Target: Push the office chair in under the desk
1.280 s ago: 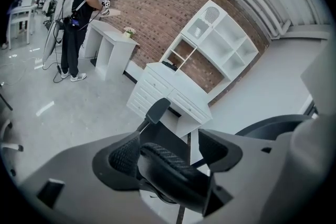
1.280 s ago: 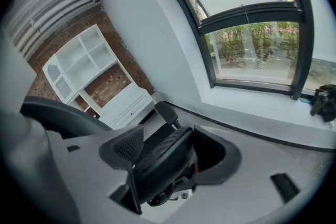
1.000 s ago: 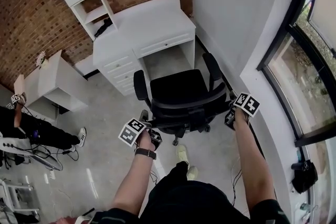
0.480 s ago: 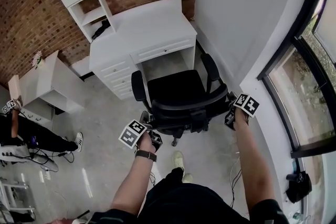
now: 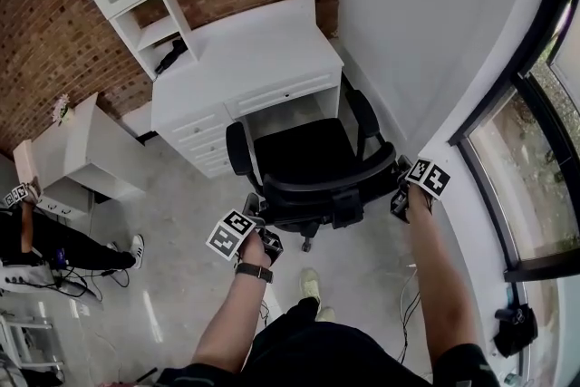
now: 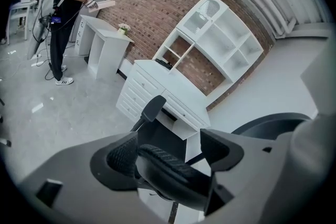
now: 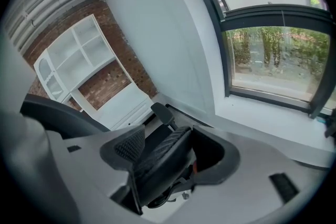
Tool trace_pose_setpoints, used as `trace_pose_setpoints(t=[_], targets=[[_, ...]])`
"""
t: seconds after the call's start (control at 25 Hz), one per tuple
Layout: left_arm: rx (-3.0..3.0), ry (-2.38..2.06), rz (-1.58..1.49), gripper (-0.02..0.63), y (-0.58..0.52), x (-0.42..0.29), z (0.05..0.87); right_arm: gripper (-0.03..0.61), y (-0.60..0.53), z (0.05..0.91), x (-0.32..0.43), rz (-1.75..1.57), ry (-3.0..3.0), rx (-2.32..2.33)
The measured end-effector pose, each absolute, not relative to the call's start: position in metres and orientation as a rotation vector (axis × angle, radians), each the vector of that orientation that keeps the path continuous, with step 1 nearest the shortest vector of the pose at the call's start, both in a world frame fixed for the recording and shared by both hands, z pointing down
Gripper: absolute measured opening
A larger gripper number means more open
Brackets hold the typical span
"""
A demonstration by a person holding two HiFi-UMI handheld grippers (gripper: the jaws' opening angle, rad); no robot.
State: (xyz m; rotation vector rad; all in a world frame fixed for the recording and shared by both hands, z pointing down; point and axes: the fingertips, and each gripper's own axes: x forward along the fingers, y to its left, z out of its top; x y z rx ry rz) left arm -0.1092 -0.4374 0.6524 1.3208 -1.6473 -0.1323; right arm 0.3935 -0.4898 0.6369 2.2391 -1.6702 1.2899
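While clamped on the curved black backrest rim [image 5: 322,181], one at each end: left gripper [image 5: 268,242], right gripper [image 5: 397,200].
Black office chair [image 5: 304,149] straight ahead of both sets of jaws, seat front at the kneehole mouth of the white wooden desk [image 5: 245,59] — seat axis lined up with the opening, neither hand nearer.

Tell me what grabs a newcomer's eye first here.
A black office chair stands just in front of a white desk set against a brick wall. The left tool and right tool each clamp its backrest rim from behind.
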Motion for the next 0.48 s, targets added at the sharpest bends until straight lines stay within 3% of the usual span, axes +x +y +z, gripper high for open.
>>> trace_pose_setpoints(t=[0.48], targets=[[1.336,-1.638,-0.141,0.363,-0.494,-0.117,0.652,0.265,-0.545,0.638,0.385,1.289,-1.672,2.24]])
